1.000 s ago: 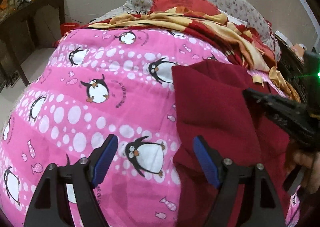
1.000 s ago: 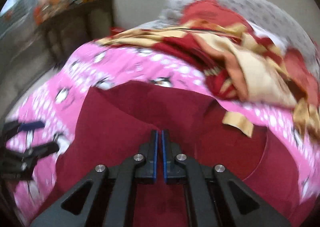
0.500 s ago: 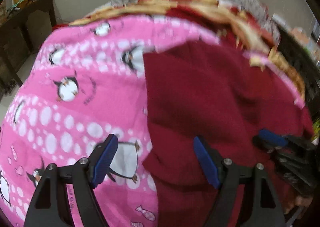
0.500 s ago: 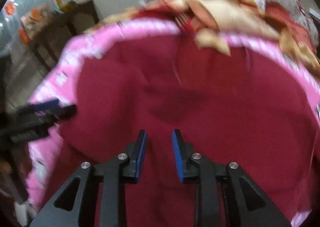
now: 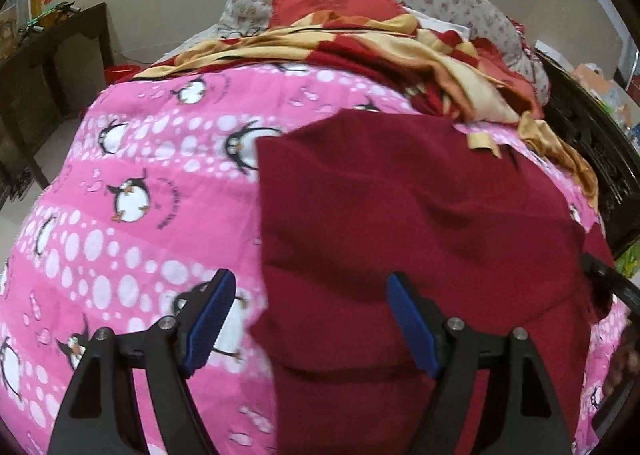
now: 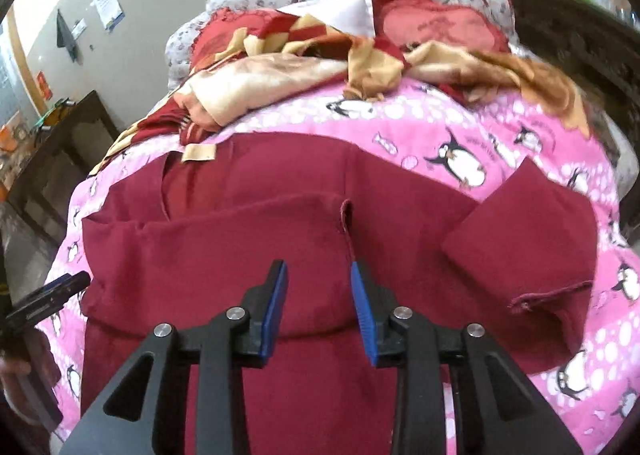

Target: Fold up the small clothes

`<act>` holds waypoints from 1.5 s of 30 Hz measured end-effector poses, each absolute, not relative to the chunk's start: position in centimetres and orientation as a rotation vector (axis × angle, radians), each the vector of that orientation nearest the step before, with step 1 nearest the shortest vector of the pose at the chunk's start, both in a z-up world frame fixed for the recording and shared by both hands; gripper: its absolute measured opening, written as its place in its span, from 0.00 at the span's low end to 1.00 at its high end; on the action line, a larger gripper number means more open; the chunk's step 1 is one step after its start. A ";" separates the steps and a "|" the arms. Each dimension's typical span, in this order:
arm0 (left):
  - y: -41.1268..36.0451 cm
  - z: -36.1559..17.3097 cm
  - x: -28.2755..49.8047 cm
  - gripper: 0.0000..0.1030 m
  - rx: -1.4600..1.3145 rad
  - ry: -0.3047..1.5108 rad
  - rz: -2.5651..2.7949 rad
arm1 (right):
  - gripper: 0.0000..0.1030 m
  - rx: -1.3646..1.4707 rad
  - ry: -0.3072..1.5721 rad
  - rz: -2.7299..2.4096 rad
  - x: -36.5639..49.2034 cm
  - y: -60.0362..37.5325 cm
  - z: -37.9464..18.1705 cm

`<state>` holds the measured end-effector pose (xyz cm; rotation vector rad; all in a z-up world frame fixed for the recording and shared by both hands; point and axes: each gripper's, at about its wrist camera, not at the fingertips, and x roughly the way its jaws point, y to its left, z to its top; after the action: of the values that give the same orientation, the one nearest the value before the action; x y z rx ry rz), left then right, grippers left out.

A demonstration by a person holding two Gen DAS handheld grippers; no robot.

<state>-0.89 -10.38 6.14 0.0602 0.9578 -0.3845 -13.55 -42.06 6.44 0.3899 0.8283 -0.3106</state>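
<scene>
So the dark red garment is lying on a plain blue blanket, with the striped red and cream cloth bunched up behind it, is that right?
Not quite. The dark red garment lies on a pink blanket printed with penguins and white dots, not a plain blue one. The left wrist view shows it clearly. The striped red and cream cloth is indeed bunched up behind it.

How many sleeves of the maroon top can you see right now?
1: a sleeve spread out to the right of the right hand-held gripper on the pink quilt. The other may be folded under.
</scene>
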 end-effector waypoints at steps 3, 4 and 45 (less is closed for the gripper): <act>-11.4 5.7 -1.3 0.79 0.105 0.970 -0.395 | 0.50 0.395 0.822 -0.356 -12.8 -42.6 5.9; -11.7 5.4 -1.3 0.79 0.119 0.976 -0.392 | 0.50 0.389 0.823 -0.359 -12.3 -42.7 5.8; -9.4 8.5 -2.4 0.86 0.110 0.916 -0.335 | 0.24 0.449 0.556 -0.283 -23.6 -49.1 20.6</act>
<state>-2.40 -9.40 8.52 0.1102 0.9160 -0.3350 -23.57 -49.10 20.63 0.4495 0.5561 -0.2825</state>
